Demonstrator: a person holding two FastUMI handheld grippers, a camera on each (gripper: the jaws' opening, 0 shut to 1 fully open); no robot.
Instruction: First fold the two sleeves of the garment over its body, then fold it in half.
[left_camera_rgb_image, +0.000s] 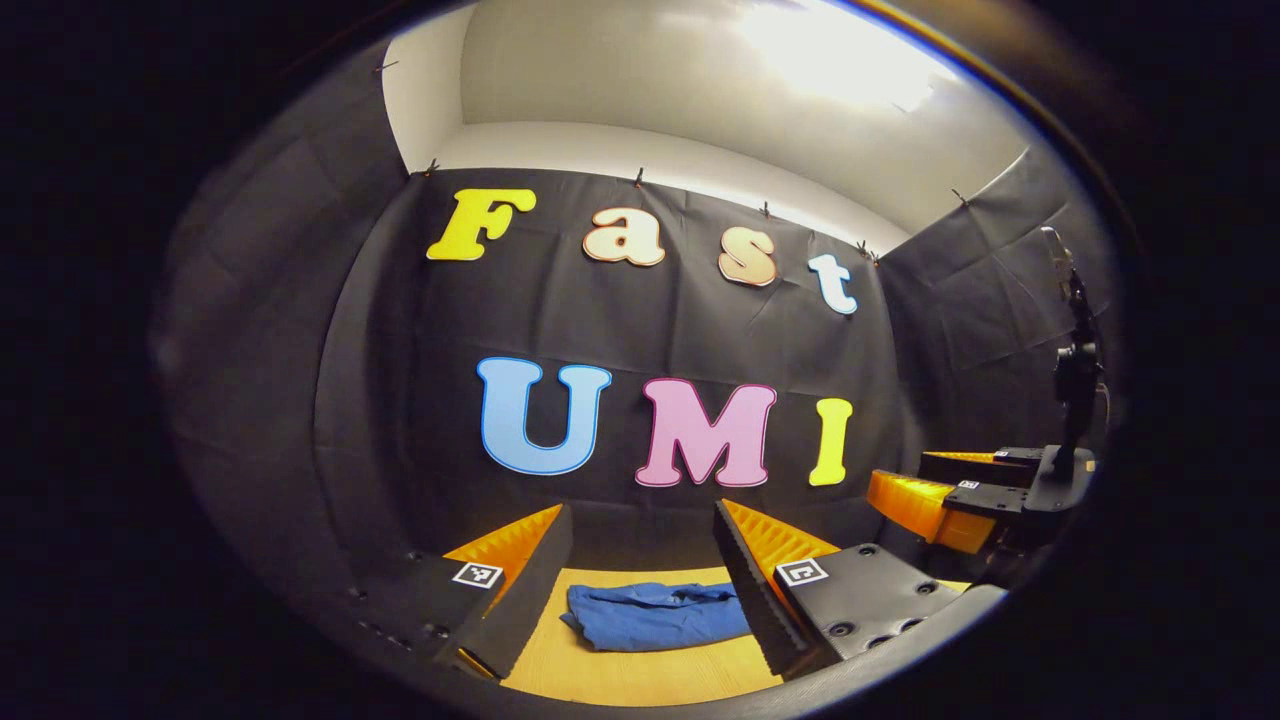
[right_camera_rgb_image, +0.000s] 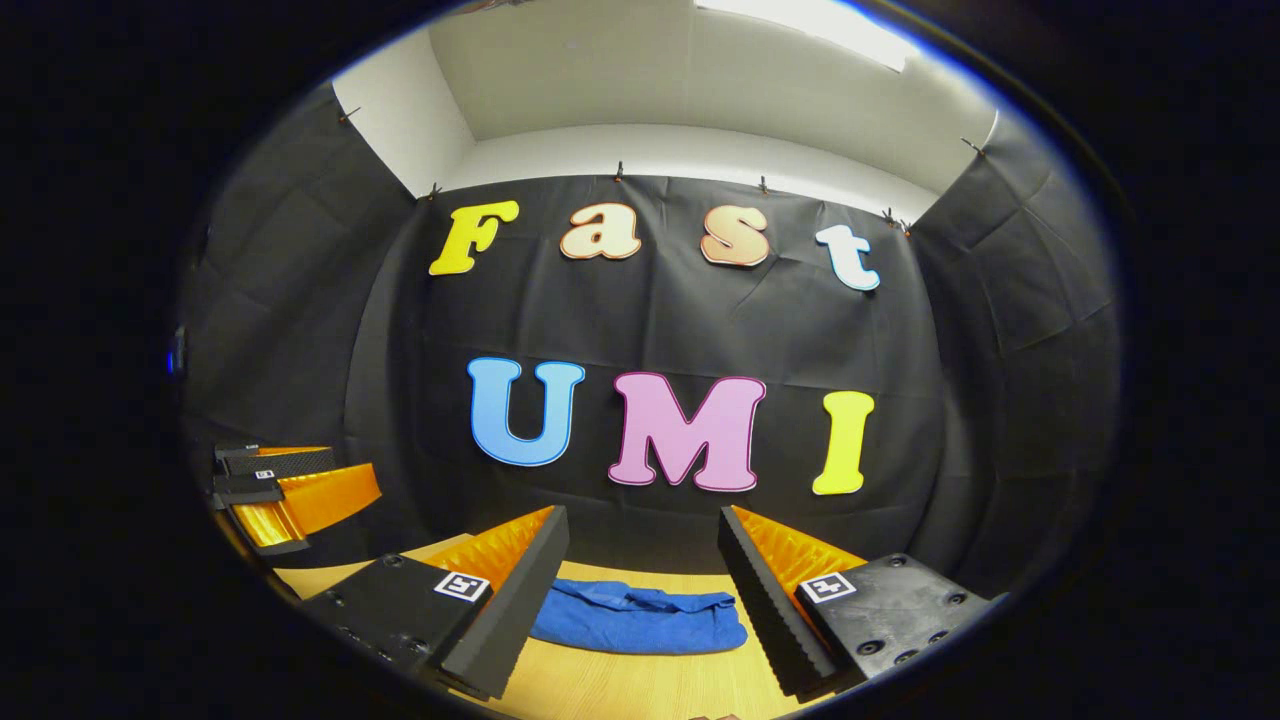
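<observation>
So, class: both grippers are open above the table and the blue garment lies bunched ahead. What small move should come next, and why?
Probably lower the left gripper toward the blue garment to find a sleeve. The garment lies crumpled on the wooden table, untouched, and both the left and the right gripper are open and apart from it.

left tool (left_camera_rgb_image: 640, 560): fingers spread apart, holding nothing | crumpled blue fabric garment (left_camera_rgb_image: 655, 615): flat on light wooden counter (left_camera_rgb_image: 640, 680), between fingers | right tool (left_camera_rgb_image: 945, 500): far right, above counter, grip unclear
</observation>
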